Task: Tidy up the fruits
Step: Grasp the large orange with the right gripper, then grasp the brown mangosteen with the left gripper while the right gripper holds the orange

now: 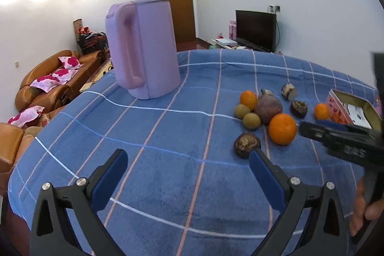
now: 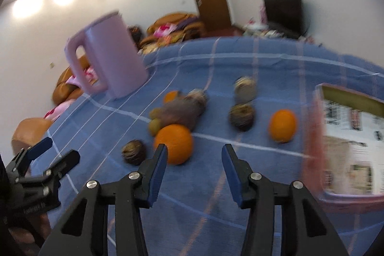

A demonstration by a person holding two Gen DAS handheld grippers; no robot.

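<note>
Now | left gripper (image 1: pixel 188 162): spread, empty, above blue checked cloth on worktop (image 1: pixel 168 136) | right gripper (image 2: pixel 194 157): jaws apart, nothing between | large round orange fruit (image 2: pixel 174 144): on cloth, just beyond right gripper, beside open pink cardboard box (image 2: pixel 316 136).

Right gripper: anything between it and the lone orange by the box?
No, only bare blue cloth lies between the right gripper and that orange, as the right wrist view shows.
</note>
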